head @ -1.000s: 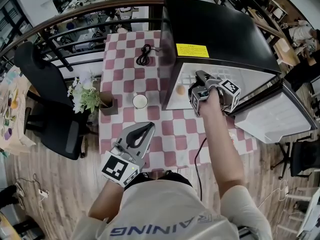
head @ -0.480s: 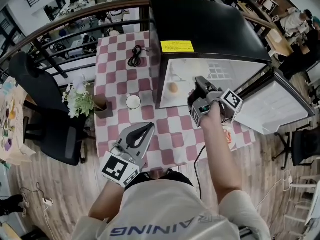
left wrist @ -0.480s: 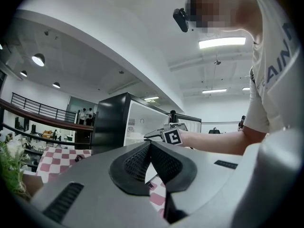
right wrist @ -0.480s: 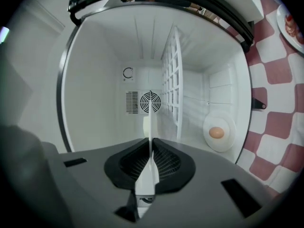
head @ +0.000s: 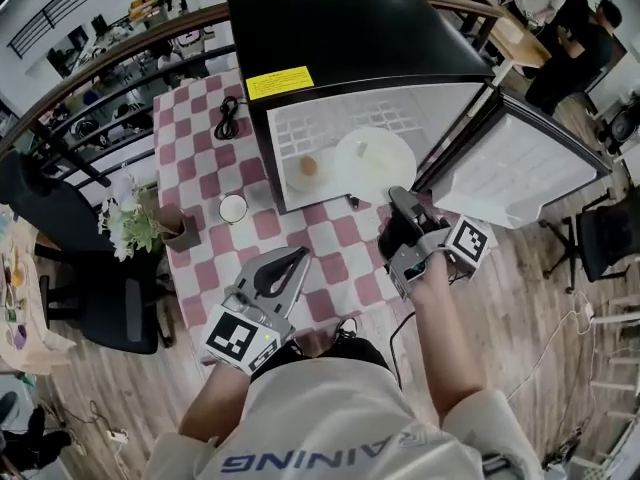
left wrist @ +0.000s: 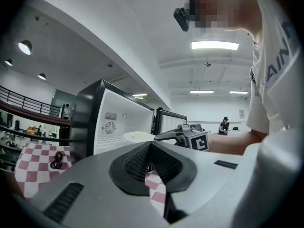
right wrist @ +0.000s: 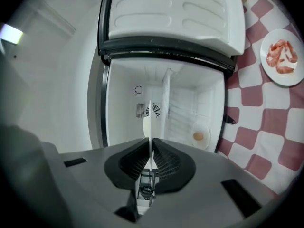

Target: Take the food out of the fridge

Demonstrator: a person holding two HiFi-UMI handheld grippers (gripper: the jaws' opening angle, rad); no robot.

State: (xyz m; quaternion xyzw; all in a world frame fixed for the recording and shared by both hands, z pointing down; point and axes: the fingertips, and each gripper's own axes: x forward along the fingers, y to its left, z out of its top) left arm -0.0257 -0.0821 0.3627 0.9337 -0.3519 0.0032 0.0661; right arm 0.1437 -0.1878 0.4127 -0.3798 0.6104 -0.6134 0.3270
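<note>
Your right gripper (head: 397, 199) has the white plate (head: 375, 163) by its rim. The jaws are narrow and pinch the plate's edge between the pads, and in the right gripper view the plate stands edge-on between them. The plate sits at the mouth of the open mini fridge (head: 350, 28), with the gripper at 5 o'clock from it. What lies on the plate cannot be made out.

At 9 o'clock from that plate, inside the fridge, a round brown piece of food (head: 309, 167) rests on a small plate (head: 294, 181) on the white floor of the compartment. The fridge door (head: 520, 168) hangs wide open at 3 o'clock.

In the right gripper view, at 2 o'clock, another plate (right wrist: 285, 81) with pink shrimp (right wrist: 281, 56) lies on the red-and-white checked tablecloth (head: 340, 258), outside the fridge and beside its door.

Your left gripper (head: 297, 256) hovers over the near edge of the table at 7 o'clock from the held plate. Its jaws are pressed together with nothing between them.

Further out on the table, a white cup (head: 233, 209) stands at 9 o'clock from the fridge mouth, just beside the cabinet. A coiled black cable (head: 227, 120) lies at 12 o'clock from the cup. A small pot of flowers (head: 125, 223) sits at the table's edge at 9 o'clock from the cup.
</note>
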